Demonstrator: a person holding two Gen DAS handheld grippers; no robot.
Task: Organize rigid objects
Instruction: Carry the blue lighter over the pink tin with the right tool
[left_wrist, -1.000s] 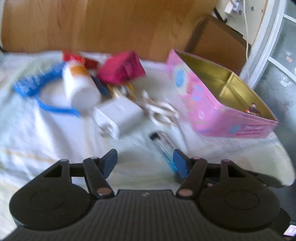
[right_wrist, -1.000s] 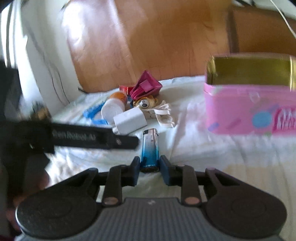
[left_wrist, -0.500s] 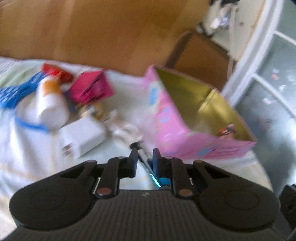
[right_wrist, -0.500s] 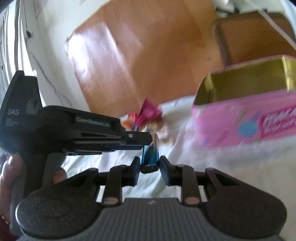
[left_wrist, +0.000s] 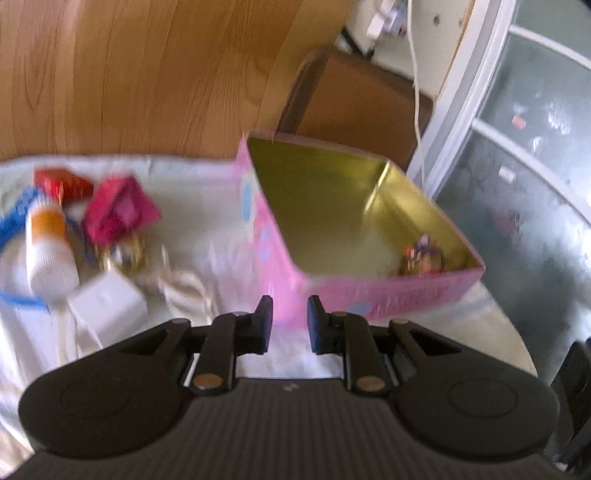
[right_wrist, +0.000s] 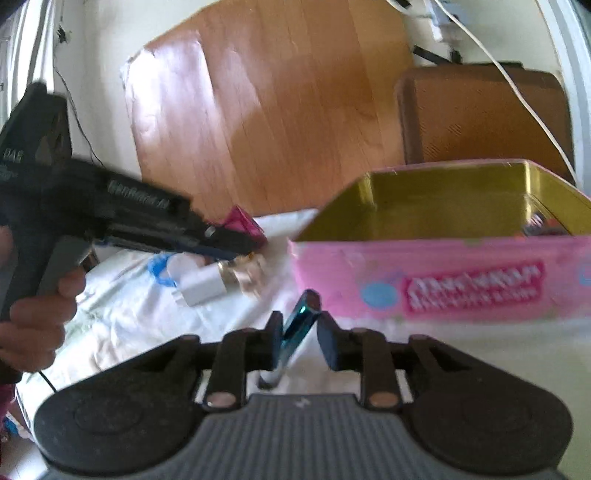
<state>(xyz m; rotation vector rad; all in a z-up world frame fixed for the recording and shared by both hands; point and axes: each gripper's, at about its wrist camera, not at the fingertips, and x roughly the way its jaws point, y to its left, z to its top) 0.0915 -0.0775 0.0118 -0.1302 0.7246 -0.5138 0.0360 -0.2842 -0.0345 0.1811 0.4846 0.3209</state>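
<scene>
A pink tin box (left_wrist: 369, 295) with a gold inside stands open on the white cloth; it also shows in the right wrist view (right_wrist: 461, 280). A small figure (left_wrist: 421, 254) lies in its near corner. My right gripper (right_wrist: 299, 325) is shut on a blue lighter (right_wrist: 297, 325), tilted, held above the cloth just in front of the tin. My left gripper (left_wrist: 290, 317) is nearly closed and holds nothing, pointing at the tin's near corner. It also shows from the side in the right wrist view (right_wrist: 221, 240).
Left of the tin lies a pile: a white bottle with an orange band (left_wrist: 48, 251), a white charger (left_wrist: 107, 302), a magenta box (left_wrist: 118, 210), a red box (left_wrist: 61, 182), a blue strap (left_wrist: 14, 225), a cord (left_wrist: 181, 288). A wooden board (left_wrist: 147, 74) stands behind.
My right gripper lifted the lighter off the cloth and carried it toward the tin; the lighter now tilts. My left gripper closed from wide open and swung right toward the tin.
</scene>
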